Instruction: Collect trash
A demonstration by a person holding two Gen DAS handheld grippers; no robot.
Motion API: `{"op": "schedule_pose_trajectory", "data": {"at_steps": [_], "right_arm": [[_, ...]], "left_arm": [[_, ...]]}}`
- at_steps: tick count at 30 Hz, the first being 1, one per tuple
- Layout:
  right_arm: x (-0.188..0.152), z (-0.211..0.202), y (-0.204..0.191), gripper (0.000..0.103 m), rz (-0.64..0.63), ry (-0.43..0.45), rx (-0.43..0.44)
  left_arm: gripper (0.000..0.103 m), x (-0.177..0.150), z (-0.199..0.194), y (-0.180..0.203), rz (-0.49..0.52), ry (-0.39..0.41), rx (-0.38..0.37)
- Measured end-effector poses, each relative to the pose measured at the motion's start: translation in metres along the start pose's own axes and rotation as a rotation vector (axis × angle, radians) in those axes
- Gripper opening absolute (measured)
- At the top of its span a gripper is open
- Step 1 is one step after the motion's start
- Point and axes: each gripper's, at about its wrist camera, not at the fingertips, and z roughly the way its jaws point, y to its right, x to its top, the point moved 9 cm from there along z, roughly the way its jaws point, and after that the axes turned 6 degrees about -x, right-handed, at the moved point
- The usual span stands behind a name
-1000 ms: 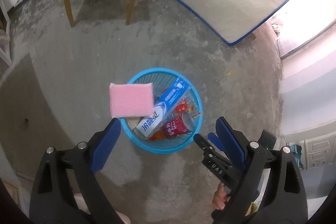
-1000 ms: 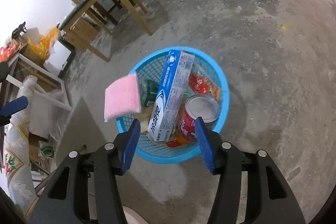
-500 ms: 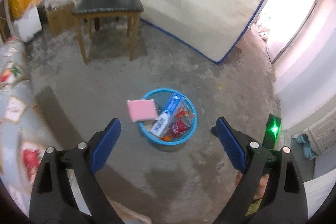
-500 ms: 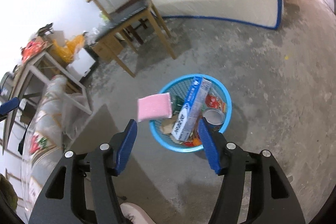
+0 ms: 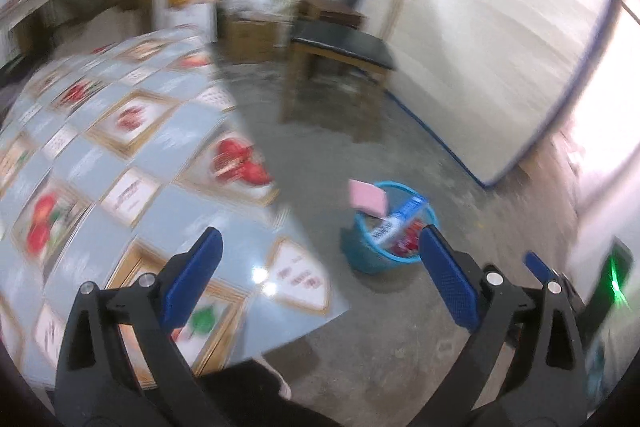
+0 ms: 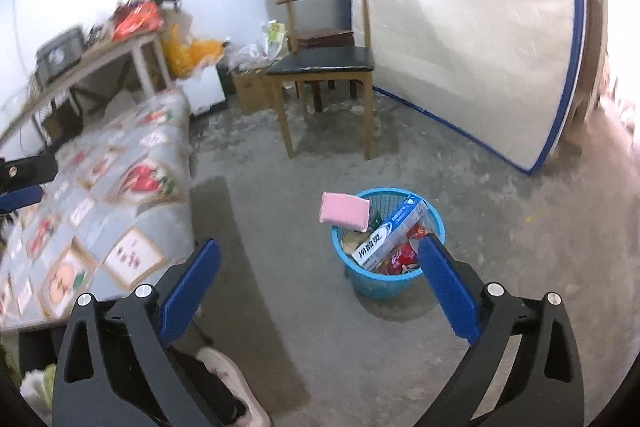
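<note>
- Left gripper [image 5: 316,259]: fingers wide apart, nothing between them. It sits above the table [image 5: 120,187] edge, aimed across the floor. View is motion-blurred.
- Right gripper [image 6: 318,267]: fingers wide apart, empty. Pointed at the floor beside the bin [image 6: 387,243].
- Bin stands on the concrete floor, near the table corner and in front of the chair [image 6: 324,67]. Placement makes sense: within reach of the table, so trash goes in with a short move.
- Bin is packed. Toothpaste box [image 6: 390,233] leans diagonally with one end over the rim; too long to lie flat. Red can [image 6: 402,255] is wedged beside it.
- Pink sponge [image 6: 345,211] perches on the bin's far-left rim, sticking out over the edge. Probably resting on the pile; not fully inside, could tip out.
- Judgement: both grippers are empty and no loose trash shows on the visible part of the table, so collection looks close to done. Only open item is seating the sponge.
</note>
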Motion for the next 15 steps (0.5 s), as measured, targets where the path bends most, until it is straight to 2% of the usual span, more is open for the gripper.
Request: {"op": "schedule_pose_trajectory", "data": {"at_steps": [2,5,9,11,15], "right_arm": [[-0.004,-0.015,-0.016,0.097,-0.034,0.01,0.009],[-0.008,-0.025,-0.029,0.097,-0.039,0.006,0.007],[-0.016,-0.033,-0.029,0.097,-0.038,-0.014,-0.04],[-0.021,-0.035,-0.025,0.097,-0.03,-0.022,-0.09],[-0.036,-0.039,-0.019,0.097,-0.001,-0.029,-0.18]], "left_arm": [[0.095,-0.011,-0.005,-0.011,-0.023,-0.002,0.07],[0.095,-0.027,-0.012,-0.018,-0.003,-0.015,0.146],[0.095,-0.049,-0.017,-0.014,0.026,0.004,0.178],[0.095,-0.056,-0.014,-0.013,0.037,-0.013,0.215],[0.095,-0.068,-0.009,-0.01,0.06,-0.059,0.218]]}}
